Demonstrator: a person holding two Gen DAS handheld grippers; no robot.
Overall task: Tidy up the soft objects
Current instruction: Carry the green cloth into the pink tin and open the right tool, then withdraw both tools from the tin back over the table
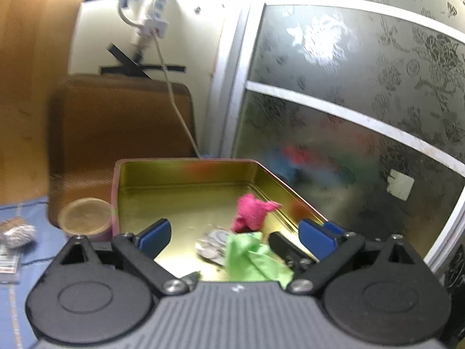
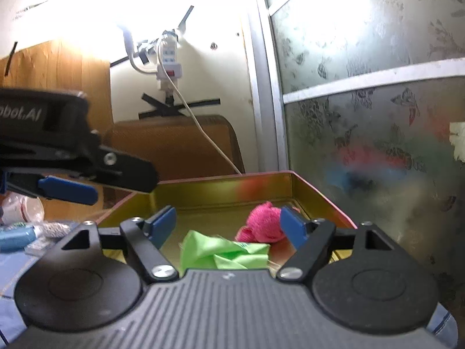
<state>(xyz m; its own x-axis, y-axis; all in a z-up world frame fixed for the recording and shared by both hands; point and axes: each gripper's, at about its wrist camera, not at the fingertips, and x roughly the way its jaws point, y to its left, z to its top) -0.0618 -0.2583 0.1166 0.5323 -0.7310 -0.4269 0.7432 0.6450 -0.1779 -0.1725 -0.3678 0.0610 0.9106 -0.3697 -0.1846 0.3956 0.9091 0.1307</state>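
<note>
An open tin box with a gold inside stands against the frosted glass. Inside it lie a crumpled pink cloth and, nearer me, a crumpled green cloth. My left gripper hangs over the near part of the tin, jaws wide open, its blue pads clear of both cloths. In the right wrist view my right gripper is also open above the tin's near edge, with the green cloth below it and the pink cloth just inside its right pad. The left gripper's blue pad shows at the left.
Silvery flat bits and a dark object also lie in the tin. A tape roll stands left of it, a brown case behind it. The frosted glass door closes the right side. A white cable hangs down.
</note>
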